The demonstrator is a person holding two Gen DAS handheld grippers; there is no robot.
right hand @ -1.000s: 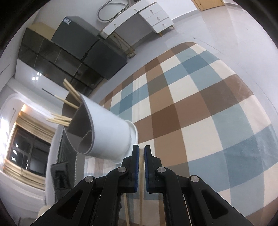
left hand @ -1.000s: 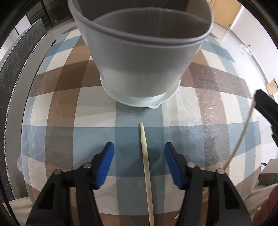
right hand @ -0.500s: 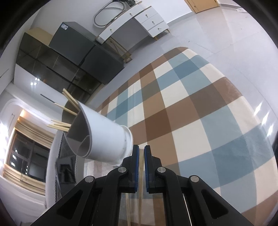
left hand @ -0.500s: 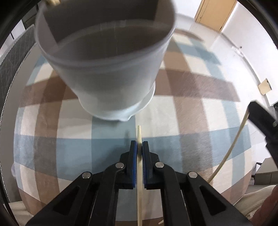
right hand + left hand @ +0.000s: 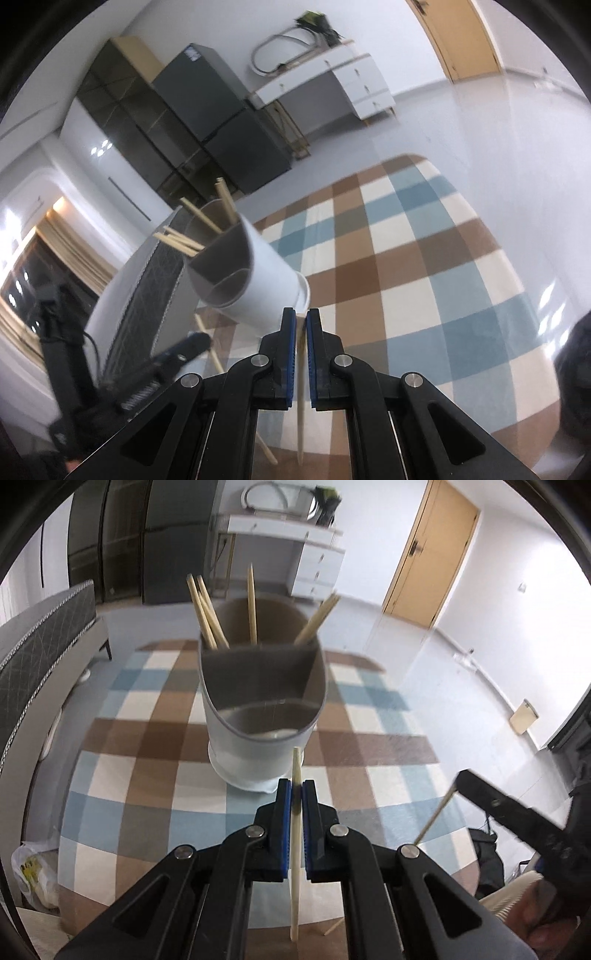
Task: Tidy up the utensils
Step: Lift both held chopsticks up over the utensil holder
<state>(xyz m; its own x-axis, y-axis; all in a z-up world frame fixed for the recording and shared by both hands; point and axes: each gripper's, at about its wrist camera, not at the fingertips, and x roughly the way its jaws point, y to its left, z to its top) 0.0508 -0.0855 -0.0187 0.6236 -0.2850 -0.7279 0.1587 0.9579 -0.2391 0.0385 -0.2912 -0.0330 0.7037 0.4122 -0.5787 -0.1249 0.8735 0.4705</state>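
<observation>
My left hand-held gripper [image 5: 294,794] is pinching a pale wooden chopstick [image 5: 295,849] between its blue pads; the jaws have just closed on it, and the stick runs up between them, its top end poking out just in front of the holder's base and its lower end hanging down below the jaws. The grey utensil holder [image 5: 262,716] stands upright on the worktop, which is covered by a checked cloth [image 5: 147,775] in brown, blue and cream. The holder is split by a divider: the far compartment carries a bunch of chopsticks [image 5: 207,613] leaning out at different angles, while in the near compartment I see no chopsticks. My right hand-held gripper [image 5: 301,321] is pressed together on a second chopstick [image 5: 301,413], which hangs down between its pads, and in its view the holder [image 5: 255,284] sits just beyond the fingertips and to their left. From the left wrist view that right gripper [image 5: 465,781] shows to the right of the holder, with its thin stick [image 5: 434,818] slanting down from the tip. One more chopstick [image 5: 266,448] lies on the cloth on the near side of the holder.
</observation>
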